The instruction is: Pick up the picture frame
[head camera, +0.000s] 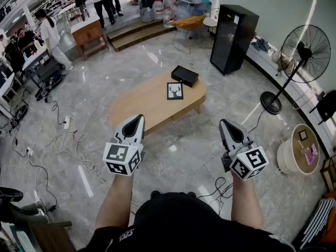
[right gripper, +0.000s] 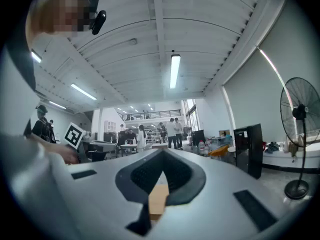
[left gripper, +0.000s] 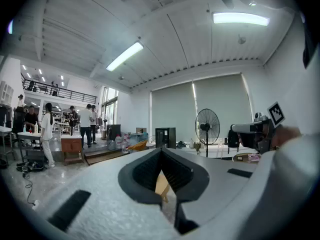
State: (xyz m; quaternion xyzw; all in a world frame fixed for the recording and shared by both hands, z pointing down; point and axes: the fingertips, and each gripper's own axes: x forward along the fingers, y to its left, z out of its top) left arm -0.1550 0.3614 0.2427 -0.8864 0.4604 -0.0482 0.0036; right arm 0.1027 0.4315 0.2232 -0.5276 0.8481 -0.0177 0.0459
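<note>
A black picture frame [head camera: 175, 91] with a deer print lies flat on the low oval wooden table [head camera: 137, 106], near its far right end. My left gripper [head camera: 137, 121] is held level in front of the table's near edge, jaws shut and empty. My right gripper [head camera: 226, 125] hovers over the floor to the right of the table, also shut with nothing in it. Both are well short of the frame. In the left gripper view the shut left gripper [left gripper: 161, 160] shows a sliver of the table [left gripper: 162, 186]. The right gripper [right gripper: 161, 170] looks the same in its own view.
A black box [head camera: 185, 75] sits on the table behind the frame. A black cabinet [head camera: 233, 31] and a standing fan [head camera: 302, 51] are at the right. Cables [head camera: 63, 146] trail over the marble floor at the left. People stand at desks at the far left.
</note>
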